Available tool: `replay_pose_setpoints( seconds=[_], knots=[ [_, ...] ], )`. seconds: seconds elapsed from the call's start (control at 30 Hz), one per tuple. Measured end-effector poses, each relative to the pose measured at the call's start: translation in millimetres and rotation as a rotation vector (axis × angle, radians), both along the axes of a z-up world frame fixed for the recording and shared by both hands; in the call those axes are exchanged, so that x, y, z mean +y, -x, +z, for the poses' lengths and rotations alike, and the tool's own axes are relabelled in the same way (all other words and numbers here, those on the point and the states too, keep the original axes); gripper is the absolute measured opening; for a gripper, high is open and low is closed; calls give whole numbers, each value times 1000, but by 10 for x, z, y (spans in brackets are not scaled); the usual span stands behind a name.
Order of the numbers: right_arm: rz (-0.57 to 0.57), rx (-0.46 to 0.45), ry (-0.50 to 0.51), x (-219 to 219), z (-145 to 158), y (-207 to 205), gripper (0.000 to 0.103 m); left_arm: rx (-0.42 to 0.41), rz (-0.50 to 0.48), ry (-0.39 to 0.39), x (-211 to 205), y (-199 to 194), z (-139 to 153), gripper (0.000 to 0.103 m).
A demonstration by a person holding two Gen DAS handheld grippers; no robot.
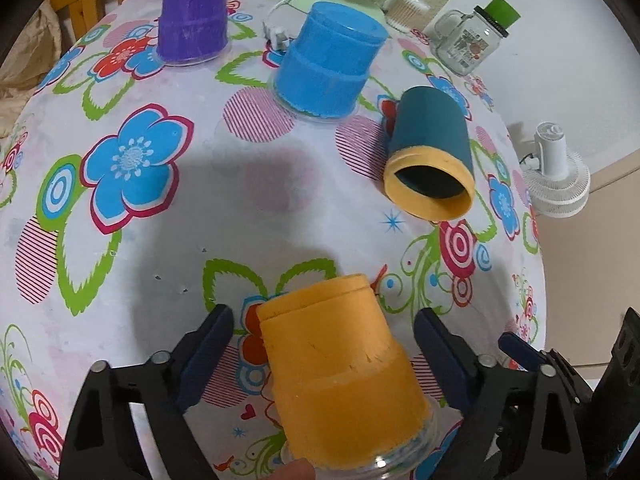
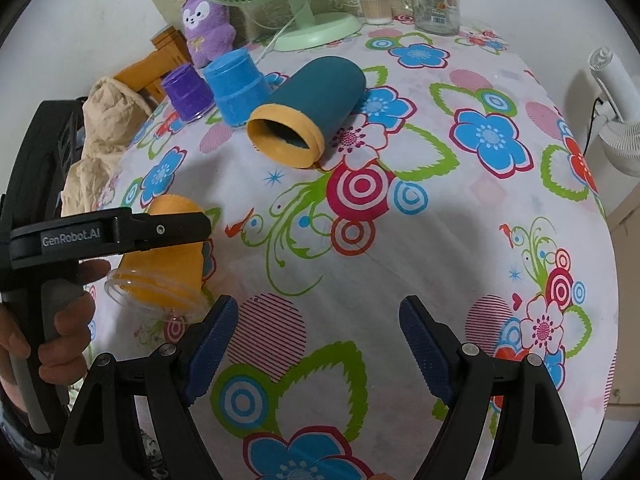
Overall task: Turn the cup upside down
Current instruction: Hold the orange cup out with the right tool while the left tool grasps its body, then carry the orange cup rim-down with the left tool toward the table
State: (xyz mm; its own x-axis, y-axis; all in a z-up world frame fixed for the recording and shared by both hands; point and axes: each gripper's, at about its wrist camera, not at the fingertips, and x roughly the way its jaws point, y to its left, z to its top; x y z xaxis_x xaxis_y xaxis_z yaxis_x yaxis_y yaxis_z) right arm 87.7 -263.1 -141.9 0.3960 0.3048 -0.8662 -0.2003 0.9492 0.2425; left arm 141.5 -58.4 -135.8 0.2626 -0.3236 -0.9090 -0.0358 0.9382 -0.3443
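An orange cup (image 1: 340,364) with a clear glass rim sits between the open fingers of my left gripper (image 1: 324,320), tilted, base pointing away; the pads stand clear of its sides. It also shows in the right wrist view (image 2: 164,268), tipped with its rim off the cloth, under the left gripper's black finger (image 2: 120,228). A teal cup with a yellow rim (image 1: 430,160) lies on its side, also in the right wrist view (image 2: 308,108). My right gripper (image 2: 320,320) is open and empty over the cloth.
A blue cup (image 1: 328,60) and a purple cup (image 1: 192,20) stand upside down at the back. A green fan (image 2: 280,0), a glass jar (image 1: 472,36), a cotton-swab tub (image 2: 374,4) and a purple plush (image 2: 208,28) stand behind. The table edge falls away right, by a white fan (image 1: 556,176).
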Motion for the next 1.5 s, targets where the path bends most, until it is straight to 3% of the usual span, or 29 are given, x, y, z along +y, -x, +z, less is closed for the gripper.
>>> replay_pose_setpoints(
  seconds=[0.2, 0.23, 0.6, 0.63, 1.5],
  knots=[
    [-21, 17, -25, -29, -43, -23, 85, 0, -21, -38, -36, -2, -25, 75],
    [-28, 22, -34, -45, -49, -33, 85, -3, -28, -47, -50, -3, -25, 68],
    [-37, 31, -38, -74, -72, -41, 85, -11, -22, -60, -7, -7, -1, 64],
    [-33, 32, -38, -64, -72, -38, 85, -17, -26, -58, -9, -4, 17, 55],
    [47, 11, -37, 170, -14, 72, 85, -153, -13, -45, 12, 125, 467, 56]
  ],
)
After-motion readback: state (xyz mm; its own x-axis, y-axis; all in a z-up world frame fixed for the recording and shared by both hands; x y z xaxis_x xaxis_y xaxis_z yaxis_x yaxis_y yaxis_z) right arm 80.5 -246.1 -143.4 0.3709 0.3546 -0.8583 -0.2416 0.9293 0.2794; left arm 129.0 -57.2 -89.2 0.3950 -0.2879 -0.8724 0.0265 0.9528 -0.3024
